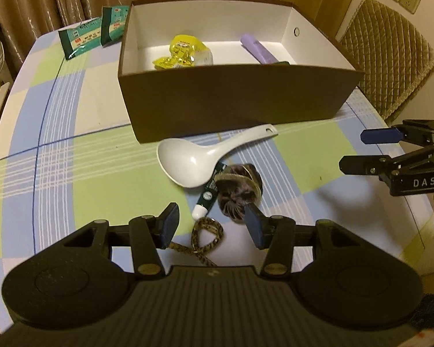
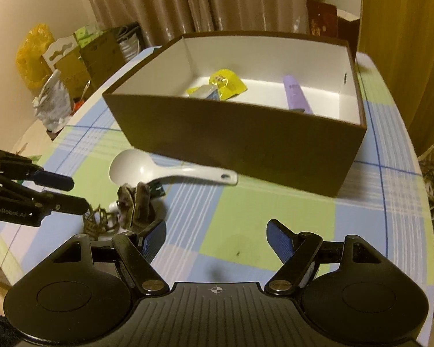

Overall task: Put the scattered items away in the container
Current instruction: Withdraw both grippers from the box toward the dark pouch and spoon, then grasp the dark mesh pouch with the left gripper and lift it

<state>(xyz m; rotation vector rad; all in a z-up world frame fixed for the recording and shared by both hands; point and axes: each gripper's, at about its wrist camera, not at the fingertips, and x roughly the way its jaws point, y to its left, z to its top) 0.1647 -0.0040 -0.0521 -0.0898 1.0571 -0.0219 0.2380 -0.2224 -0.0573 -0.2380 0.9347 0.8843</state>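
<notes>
Left tool hangs over the clutter in front of the box, jaws apart, nothing gripped: a patterned cord lies between its fingers, a dark scrunchie just past the right fingertip. Right tool is open wide over bare worktop, holding nothing.

Left view only: a green tube tucked under the white spoon and scrunchie, plus two green packets on the worktop left of the box.

Right view only: bags and cartons off the worktop's far left edge.

Both views: a yellow packet and a purple tube already inside the box.
</notes>
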